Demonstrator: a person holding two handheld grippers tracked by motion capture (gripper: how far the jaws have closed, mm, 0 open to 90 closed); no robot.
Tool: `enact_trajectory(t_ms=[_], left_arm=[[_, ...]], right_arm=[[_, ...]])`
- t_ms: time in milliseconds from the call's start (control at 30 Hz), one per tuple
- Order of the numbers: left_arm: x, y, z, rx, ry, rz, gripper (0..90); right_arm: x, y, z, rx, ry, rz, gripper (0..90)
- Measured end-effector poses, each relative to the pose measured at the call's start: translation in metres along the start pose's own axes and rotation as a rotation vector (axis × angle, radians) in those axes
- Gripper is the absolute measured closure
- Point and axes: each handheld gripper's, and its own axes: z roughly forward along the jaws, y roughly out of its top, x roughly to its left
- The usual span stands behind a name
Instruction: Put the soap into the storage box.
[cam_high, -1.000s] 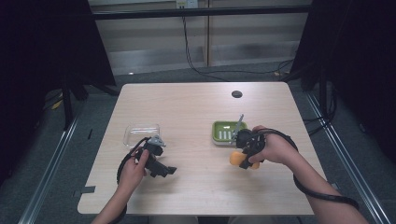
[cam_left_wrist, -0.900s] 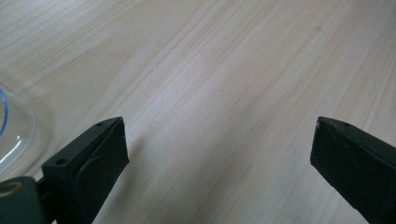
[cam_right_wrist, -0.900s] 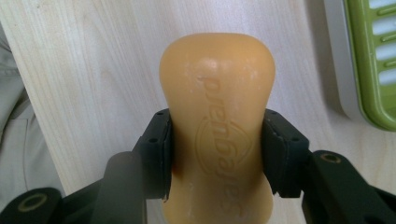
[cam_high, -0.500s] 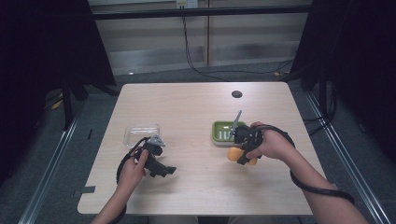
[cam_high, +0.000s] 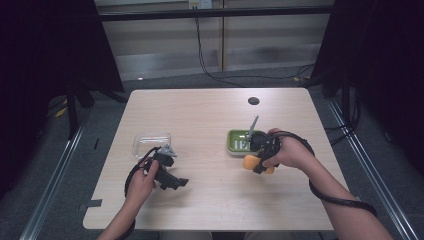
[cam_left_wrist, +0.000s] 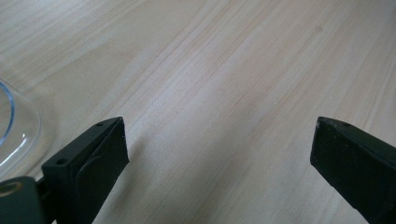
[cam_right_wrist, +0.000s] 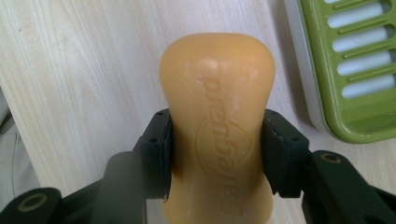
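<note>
1. The right gripper (cam_high: 259, 163) is clamped on an orange bar of soap (cam_right_wrist: 217, 126); both pads press its narrowed waist, and the bar's rounded end sticks out past them.
2. In the high view the soap (cam_high: 249, 162) is over the right half of the table (cam_high: 210, 110), toward the near edge and just in front of the green soap dish (cam_high: 238, 141).
3. The dish's slotted green grid (cam_right_wrist: 355, 65) lies just beside the soap, apart from it, with bare wood between.
4. A grey plate on the right gripper rises over the dish's right part and hides some of it.
5. The left gripper (cam_left_wrist: 219, 154) has its jaws wide apart with bare wood between them, low over the left half, near the near edge.
6. A clear plastic container (cam_high: 151, 143) sits just behind the left gripper; its rim (cam_left_wrist: 14, 121) shows beside the jaw.
7. A dark round hole (cam_high: 253, 100) lies near the far edge, well apart from everything.
</note>
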Motion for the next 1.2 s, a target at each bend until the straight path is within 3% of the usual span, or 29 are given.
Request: enact_trajectory(t_ms=[233,300,333,367,967,1200], left_arm=[[-0.001,0.0,0.001,0.002,-0.008,0.0,3.8],[0.002,0.001,-0.001,0.031,-0.008,0.037,3.8],[0.001,0.001,-0.001,0.026,-0.009,0.031,3.8],[-0.001,0.0,0.001,0.002,-0.008,-0.005,3.8],[0.0,0.0,0.003,-0.008,-0.006,-0.008,3.9],[0.0,0.0,0.003,-0.005,-0.01,-0.011,3.8]], right_arm=[[-0.003,0.001,-0.001,-0.003,-0.001,0.022,50.4],[-0.005,0.002,-0.002,-0.008,-0.003,0.028,50.4],[-0.006,0.002,-0.002,-0.008,-0.003,0.015,50.4],[-0.006,0.002,-0.003,-0.011,-0.003,0.022,50.4],[-0.015,0.003,-0.004,-0.01,-0.014,0.045,50.4],[-0.019,0.005,-0.003,-0.02,-0.022,0.024,50.4]])
